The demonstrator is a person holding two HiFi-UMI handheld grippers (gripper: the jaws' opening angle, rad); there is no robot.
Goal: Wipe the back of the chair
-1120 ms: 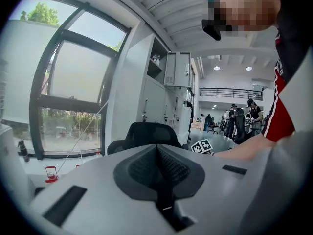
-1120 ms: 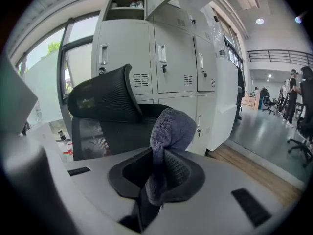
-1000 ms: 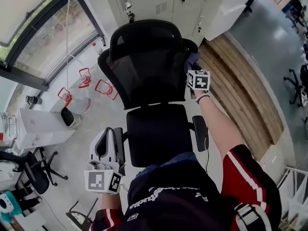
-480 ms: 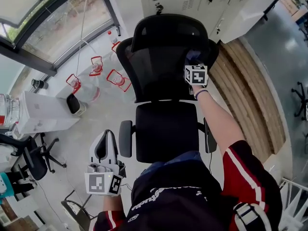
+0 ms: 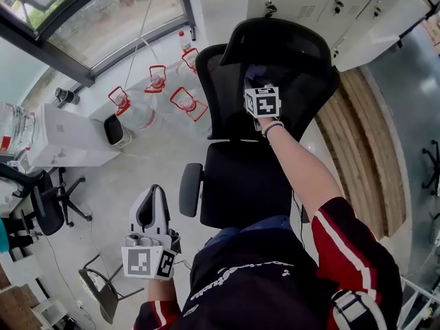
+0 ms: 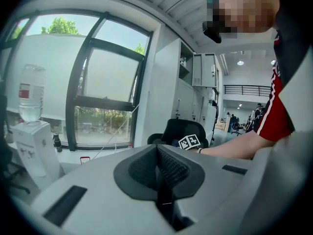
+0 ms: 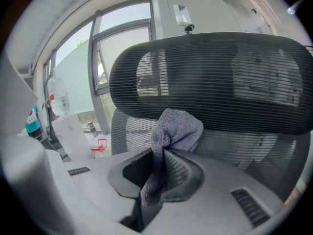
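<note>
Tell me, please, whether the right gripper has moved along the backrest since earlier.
Yes. The right gripper holding the cloth has slid left from the right edge of the backrest toward its middle.

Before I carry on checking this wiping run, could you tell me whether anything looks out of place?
Nothing stands out: the black mesh office chair stands upright, and the right gripper clamps a grey microfibre cloth in its jaws near its back.

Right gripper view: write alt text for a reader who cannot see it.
The right claw is shut on a grey cloth, held close before the black mesh headrest of an office chair. Windows show behind at left.
</note>
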